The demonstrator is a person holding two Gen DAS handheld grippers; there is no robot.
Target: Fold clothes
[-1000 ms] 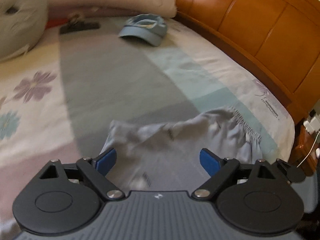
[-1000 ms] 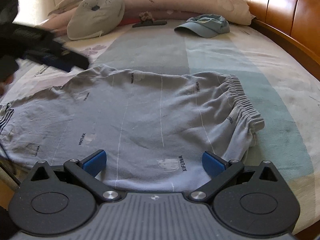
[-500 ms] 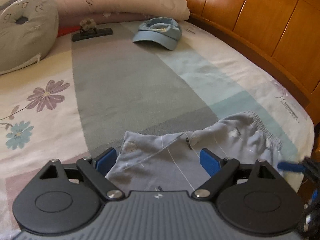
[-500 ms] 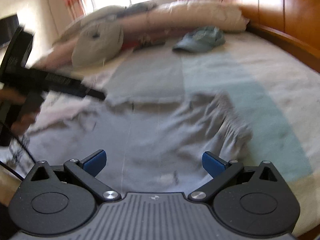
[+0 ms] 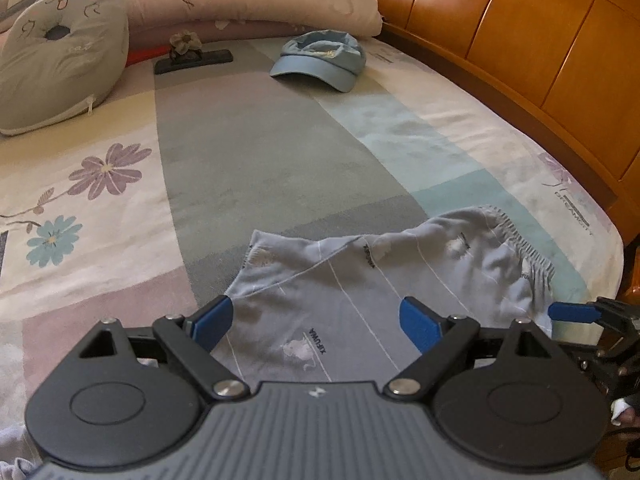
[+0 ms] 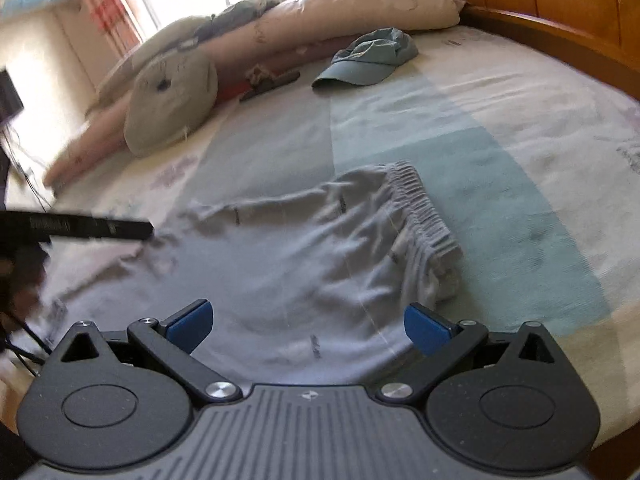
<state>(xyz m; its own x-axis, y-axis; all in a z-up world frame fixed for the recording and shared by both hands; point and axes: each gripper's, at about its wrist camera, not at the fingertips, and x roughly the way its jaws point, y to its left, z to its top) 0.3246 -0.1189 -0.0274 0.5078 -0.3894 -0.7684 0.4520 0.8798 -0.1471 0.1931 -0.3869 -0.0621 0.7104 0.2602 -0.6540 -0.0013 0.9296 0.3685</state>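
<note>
Both tongs, left and right, gape over grey shorts near the bed's edge.

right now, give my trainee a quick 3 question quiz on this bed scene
1. True or false: the left gripper is shut on the shorts.
2. What lies nearest the headboard? A) cap B) round pillow C) shorts
3. Fill in: the elastic ____ of the shorts lies toward the headboard side.

Key: 1 false: both the left and right gripper are open, jaws wide apart over the shorts. 2 A. 3 waistband.
</note>
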